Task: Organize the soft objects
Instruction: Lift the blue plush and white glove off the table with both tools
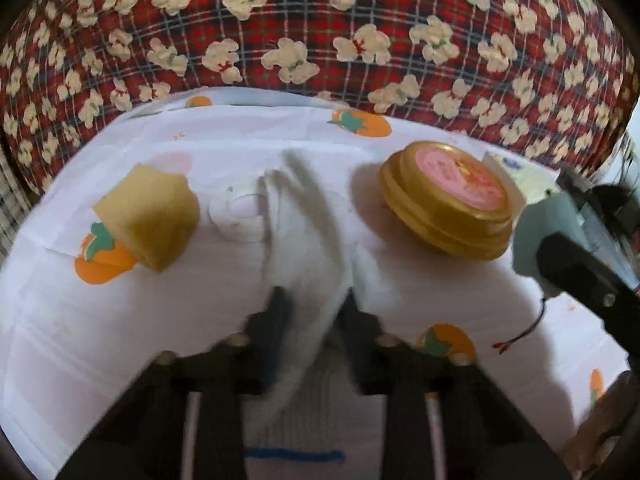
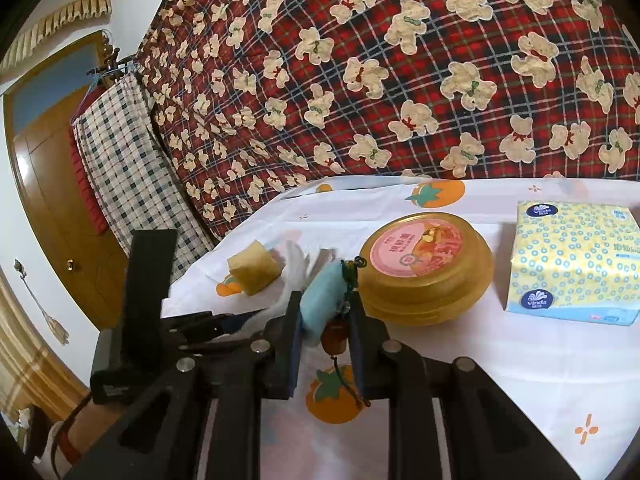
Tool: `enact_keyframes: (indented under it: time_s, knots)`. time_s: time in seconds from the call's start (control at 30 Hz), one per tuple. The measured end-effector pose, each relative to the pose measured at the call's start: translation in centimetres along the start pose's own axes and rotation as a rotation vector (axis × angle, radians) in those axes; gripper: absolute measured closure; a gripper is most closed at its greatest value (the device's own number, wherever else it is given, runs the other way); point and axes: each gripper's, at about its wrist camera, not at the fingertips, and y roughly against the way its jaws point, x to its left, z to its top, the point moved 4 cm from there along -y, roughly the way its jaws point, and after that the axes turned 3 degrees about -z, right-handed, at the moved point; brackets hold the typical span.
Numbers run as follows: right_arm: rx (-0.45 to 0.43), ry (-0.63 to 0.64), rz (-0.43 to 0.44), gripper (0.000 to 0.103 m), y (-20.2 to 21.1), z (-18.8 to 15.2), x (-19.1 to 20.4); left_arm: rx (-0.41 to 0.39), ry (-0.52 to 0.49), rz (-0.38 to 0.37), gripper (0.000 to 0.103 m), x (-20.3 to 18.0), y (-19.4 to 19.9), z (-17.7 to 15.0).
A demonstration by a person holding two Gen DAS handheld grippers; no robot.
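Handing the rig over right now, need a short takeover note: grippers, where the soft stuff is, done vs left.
Left gripper: fingers closed on the white glove, which drapes across the tablecloth.
Right gripper: shut on the blue pouch, its cord and brown bead hanging between the fingers, held above the cloth beside the gold tin.
Yellow sponge lies loose left of the glove, white tape roll between them. Tissue pack sits right of the tin.
Done: both items gripped. Left: place glove and pouch, then the sponge. No target spot is evident.
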Motion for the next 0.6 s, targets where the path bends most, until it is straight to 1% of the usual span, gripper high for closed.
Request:
enact_keyframes:
  time_s: [0.13,0.27,0.3,0.37,0.5,0.6]
  knots:
    - [-0.006,-0.009,0.001,0.08,0.2,0.2,-0.3,-0.042,0.085,-0.086,0.085,0.3,1.9,-0.8]
    - [-0.018,-0.008,-0.005,0.08,0.5,0.3,-0.4,-0.073,0.117,-0.129,0.087,-0.4,4.1,-2.4]
    - [-0.018,-0.008,-0.005,0.08,0.5,0.3,-0.4,-0.082,0.124,-0.138,0.089,-0.6,4.7,-2.8]
    - [-0.023,-0.006,-0.01,0.081,0.8,0.3,-0.4,-0.097,0.123,-0.143,0.09,-1.0,5.8,-3.5]
    - [-0.055,0.011,-0.021,0.081,2.8,0.1,0.0,-0.113,0.088,-0.139,0.09,-2.4,7.7,-4.4]
    - [-0.068,0.009,-0.035,0.081,4.8,-0.6,-0.1,-0.105,0.057,-0.11,0.09,-3.1,7.8,-5.0]
